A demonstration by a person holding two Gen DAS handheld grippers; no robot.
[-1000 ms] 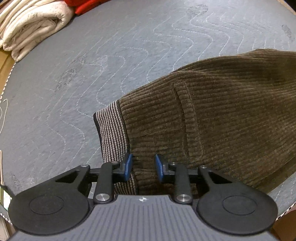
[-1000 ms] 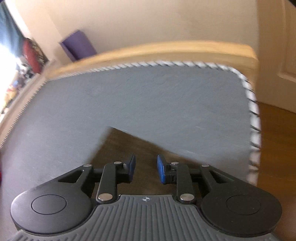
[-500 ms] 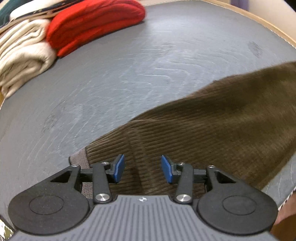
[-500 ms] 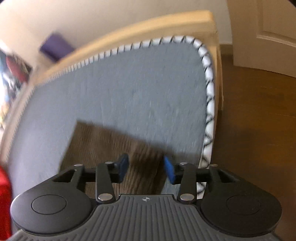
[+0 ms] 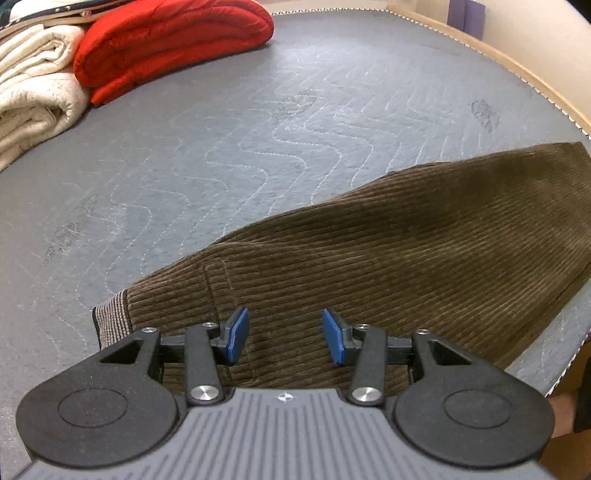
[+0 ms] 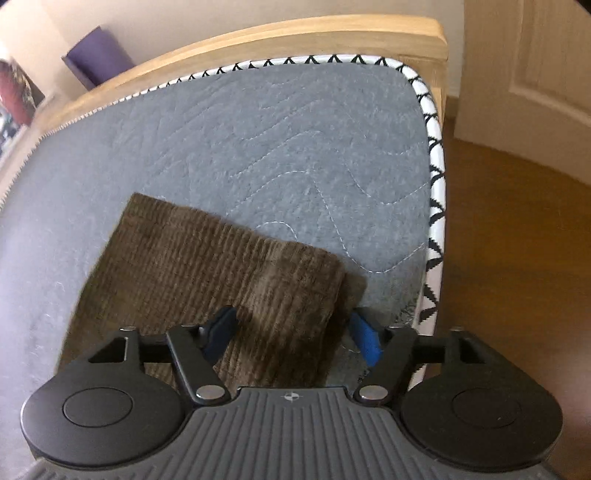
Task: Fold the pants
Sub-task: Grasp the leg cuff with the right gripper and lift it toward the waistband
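Note:
Brown corduroy pants (image 5: 388, 258) lie flat on the grey quilted pad (image 5: 221, 147). Their striped waistband (image 5: 112, 317) shows at the lower left of the left wrist view. My left gripper (image 5: 283, 336) is open and empty, just above the waist end of the pants. In the right wrist view the leg end of the pants (image 6: 207, 277) lies near the pad's corner. My right gripper (image 6: 293, 334) is wide open and empty, with its fingers on either side of the hem's corner.
A folded red garment (image 5: 166, 40) and a folded cream one (image 5: 33, 99) lie at the far left of the pad. The pad's zigzag-stitched border (image 6: 434, 184) and the wooden table rim (image 6: 295, 35) are close to the right gripper. A brown floor (image 6: 517, 258) and a door lie beyond.
Both grippers have opened wider. The left gripper has tilted up, so the red and cream garments came into view. The right gripper has come down nearer the hem by the pad's corner.

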